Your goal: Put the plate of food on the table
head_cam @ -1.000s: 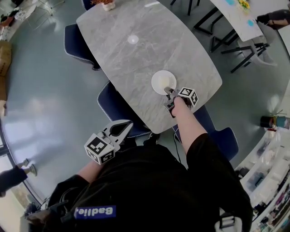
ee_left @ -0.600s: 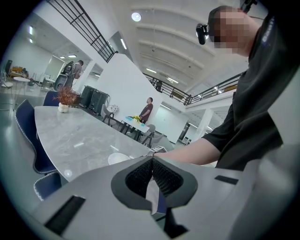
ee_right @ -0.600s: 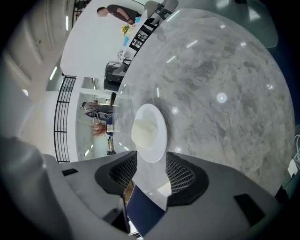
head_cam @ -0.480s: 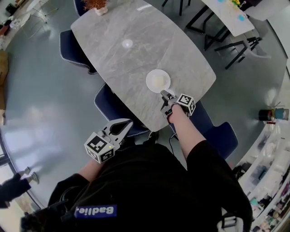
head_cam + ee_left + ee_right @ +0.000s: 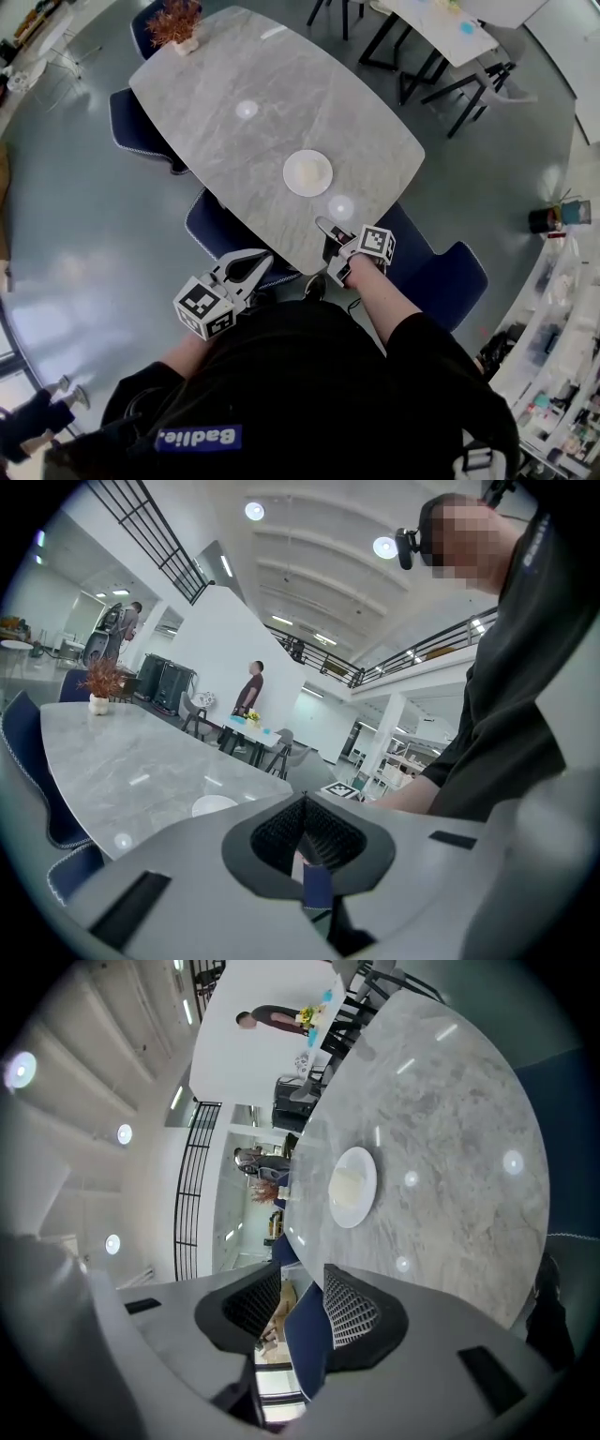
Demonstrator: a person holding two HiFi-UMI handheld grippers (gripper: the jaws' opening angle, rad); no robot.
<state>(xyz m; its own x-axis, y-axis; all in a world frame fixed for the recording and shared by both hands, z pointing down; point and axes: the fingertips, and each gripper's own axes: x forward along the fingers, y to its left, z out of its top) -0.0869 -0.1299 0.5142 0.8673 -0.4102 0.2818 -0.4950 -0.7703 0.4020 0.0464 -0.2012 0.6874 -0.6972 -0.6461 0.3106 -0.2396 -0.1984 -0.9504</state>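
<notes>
The plate of food (image 5: 307, 173) sits on the grey worktop (image 5: 216, 84), near the person's edge. At five o'clock from it, apart from it, hangs the right gripper (image 5: 329, 240), jaws parted and empty, having just been closing a little. At seven o'clock, the left gripper (image 5: 266, 255) has its jaws clenched on nothing.

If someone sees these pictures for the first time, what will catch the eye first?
The white plate of food sits on the grey marble table, toward its near end. Above the table's near edge hangs the right gripper; its jaws, apart with nothing between them, have just been closing.
</notes>
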